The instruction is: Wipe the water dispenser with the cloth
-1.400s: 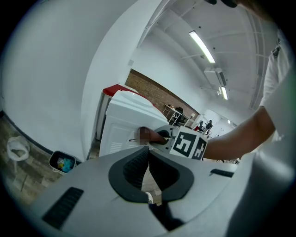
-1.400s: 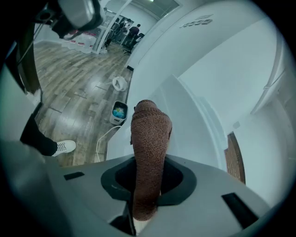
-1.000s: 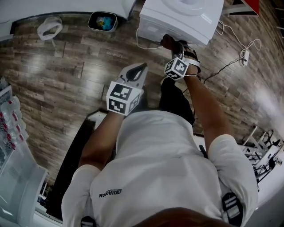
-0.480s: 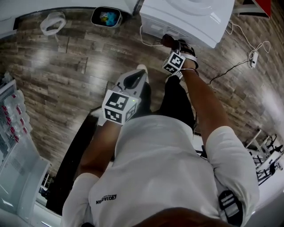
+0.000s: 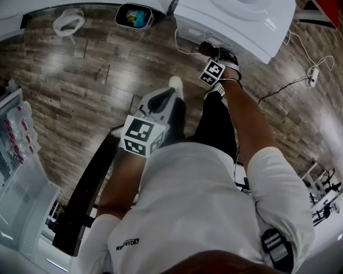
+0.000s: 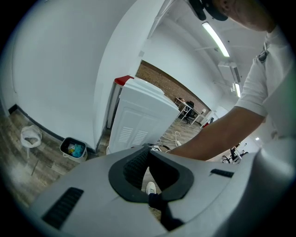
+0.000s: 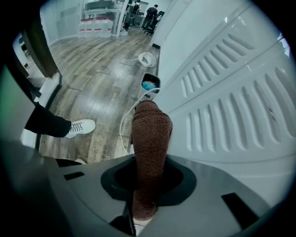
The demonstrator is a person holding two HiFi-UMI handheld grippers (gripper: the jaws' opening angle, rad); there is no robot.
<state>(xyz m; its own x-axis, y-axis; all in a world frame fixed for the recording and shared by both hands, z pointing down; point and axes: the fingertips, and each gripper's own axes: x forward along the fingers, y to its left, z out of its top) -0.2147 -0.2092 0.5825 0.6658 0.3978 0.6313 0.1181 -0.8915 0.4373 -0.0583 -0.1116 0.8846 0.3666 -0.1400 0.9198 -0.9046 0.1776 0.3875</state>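
The white water dispenser (image 5: 236,21) stands at the top of the head view. Its vented side panel (image 7: 231,115) fills the right of the right gripper view. My right gripper (image 5: 213,58) is shut on a brown cloth (image 7: 150,139). The cloth's end (image 5: 205,49) is right up against the lower part of that panel. My left gripper (image 5: 170,92) hangs lower and to the left, away from the dispenser (image 6: 138,115). Its jaws are shut with nothing between them, and its marker cube (image 5: 140,136) is near my chest.
A small bin (image 5: 134,15) with blue rubbish sits on the wood floor left of the dispenser, with a white round object (image 5: 69,24) further left. A white cable runs to a power strip (image 5: 312,75) on the right. A dark table edge (image 5: 86,198) and shelves of bottles (image 5: 16,139) lie to my left.
The right gripper with the cloth has stayed at the dispenser's side, shifting only slightly. The left gripper has drifted back toward my body.
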